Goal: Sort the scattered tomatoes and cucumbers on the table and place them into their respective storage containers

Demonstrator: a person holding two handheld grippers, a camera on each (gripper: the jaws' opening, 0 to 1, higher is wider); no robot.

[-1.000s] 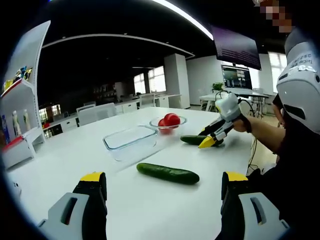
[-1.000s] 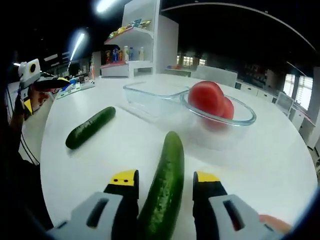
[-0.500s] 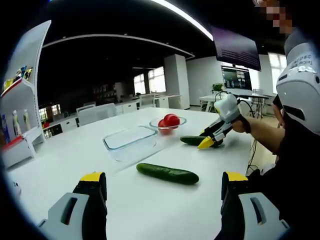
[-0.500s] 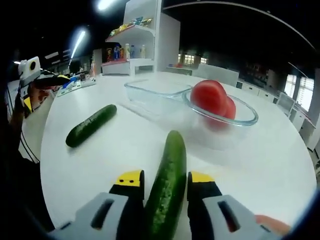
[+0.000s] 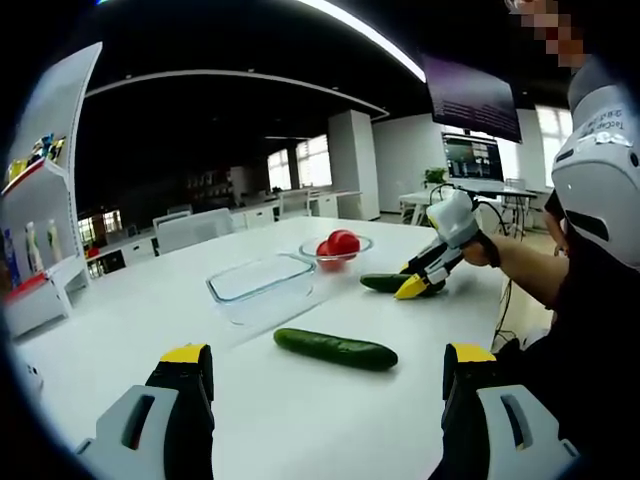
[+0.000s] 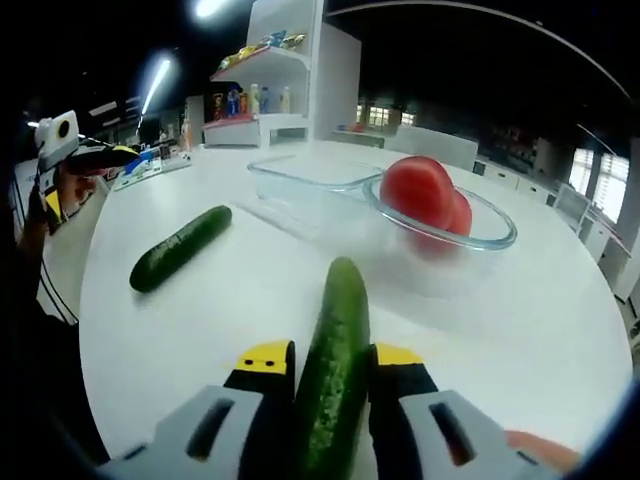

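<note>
My right gripper [image 6: 325, 355] is shut on a cucumber [image 6: 332, 368] that lies lengthwise between its jaws on the white table [image 6: 500, 330]. Beyond it a round glass bowl [image 6: 480, 238] holds red tomatoes [image 6: 420, 190], with an empty rectangular glass dish [image 6: 300, 185] to its left. A second cucumber [image 6: 178, 248] lies to the left. In the left gripper view this second cucumber [image 5: 335, 347] lies ahead of my open left gripper [image 5: 325, 358], the dish [image 5: 260, 280] and bowl of tomatoes [image 5: 338, 243] behind it. The right gripper [image 5: 415, 285] shows there, holding the far cucumber [image 5: 380, 282].
A white shelf unit with bottles [image 6: 270, 100] stands beyond the table. A person's arm [image 5: 530, 270] and dark clothing fill the right of the left gripper view. More tables and a wall screen [image 5: 470, 155] stand in the room behind.
The right gripper's jaws have closed in from either side until they press on the cucumber. The left gripper and the other things have stayed put.
</note>
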